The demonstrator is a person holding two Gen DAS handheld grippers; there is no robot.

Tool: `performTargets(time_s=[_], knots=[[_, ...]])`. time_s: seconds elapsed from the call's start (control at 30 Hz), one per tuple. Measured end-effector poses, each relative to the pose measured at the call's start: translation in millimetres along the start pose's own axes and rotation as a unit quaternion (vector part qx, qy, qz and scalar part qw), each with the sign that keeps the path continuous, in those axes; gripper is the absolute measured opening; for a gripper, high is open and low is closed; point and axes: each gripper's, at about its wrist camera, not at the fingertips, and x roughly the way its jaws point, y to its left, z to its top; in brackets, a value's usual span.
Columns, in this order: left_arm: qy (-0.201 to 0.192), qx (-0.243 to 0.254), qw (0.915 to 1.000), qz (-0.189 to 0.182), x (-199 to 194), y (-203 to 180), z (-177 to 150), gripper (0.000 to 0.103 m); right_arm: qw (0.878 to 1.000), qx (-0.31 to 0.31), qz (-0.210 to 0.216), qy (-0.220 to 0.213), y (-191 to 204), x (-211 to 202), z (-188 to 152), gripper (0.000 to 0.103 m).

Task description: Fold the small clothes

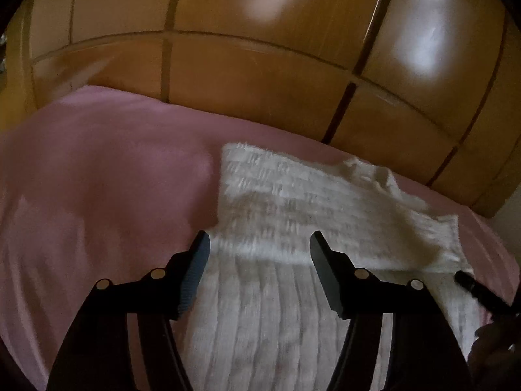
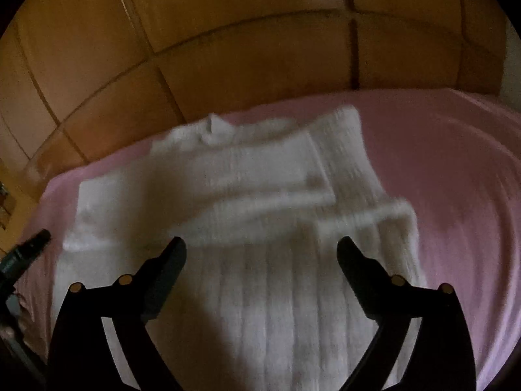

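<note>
A white ribbed knit garment [image 1: 286, 215] lies flat on a pink bedsheet [image 1: 97, 179], its sleeves folded across the body. It also shows in the right wrist view [image 2: 247, 189]. My left gripper [image 1: 260, 244] is open and empty, above the garment's left half. My right gripper [image 2: 262, 249] is open and empty, above the garment's lower middle. The tip of the right gripper shows at the right edge of the left wrist view [image 1: 469, 282]. The left gripper's tip shows at the left edge of the right wrist view [image 2: 31, 249].
Glossy wooden wardrobe doors [image 1: 260, 49] stand right behind the bed and also show in the right wrist view [image 2: 228, 32]. The pink sheet [image 2: 456, 179] extends to either side of the garment.
</note>
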Motion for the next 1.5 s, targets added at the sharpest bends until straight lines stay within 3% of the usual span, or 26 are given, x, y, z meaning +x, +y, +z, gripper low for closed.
performTargets(time_s=[0.2,0.27,0.37,0.53,0.73,1.03,1.23,1.37,1.5], knots=[[-0.013,0.006,0.9999,0.006,-41.1,10.3,-28.6,0.063,1.000,-0.006,-0.001,0.018,-5.9,-29.7,-40.1,0.096],[-0.015,0.011,0.9998,0.010,-50.7,9.1,-35.7,0.070,1.000,-0.006,-0.001,0.025,-9.5,-35.3,-52.9,0.097],[-0.016,0.015,0.9997,0.007,-61.9,8.0,-45.4,0.070,0.999,-0.014,-0.009,0.033,-14.5,-46.5,-71.6,0.097],[-0.017,0.024,0.9996,0.007,-79.0,9.9,-60.0,0.070,0.999,-0.024,-0.010,0.033,-16.5,-61.3,-86.6,0.097],[-0.020,0.037,0.9991,0.012,-94.3,11.7,-74.4,0.070,1.000,0.008,-0.010,0.025,-33.7,-79.6,-93.4,0.097],[0.001,0.038,0.9990,0.023,-97.4,26.6,-97.6,0.070,0.998,0.033,-0.016,0.041,-59.9,-91.9,-110.7,0.097],[0.042,0.049,0.9976,0.026,-93.3,44.4,-120.4,0.070,0.996,0.056,0.017,0.066,-78.5,-102.2,-130.1,0.097],[0.094,0.046,0.9945,-0.011,-93.2,61.7,-142.7,0.068,0.994,0.054,0.041,0.086,-81.0,-111.8,-146.7,0.080],[0.119,0.042,0.9907,-0.052,-99.6,72.6,-161.2,0.049,0.992,0.035,0.052,0.110,-79.0,-117.2,-159.9,0.059]])
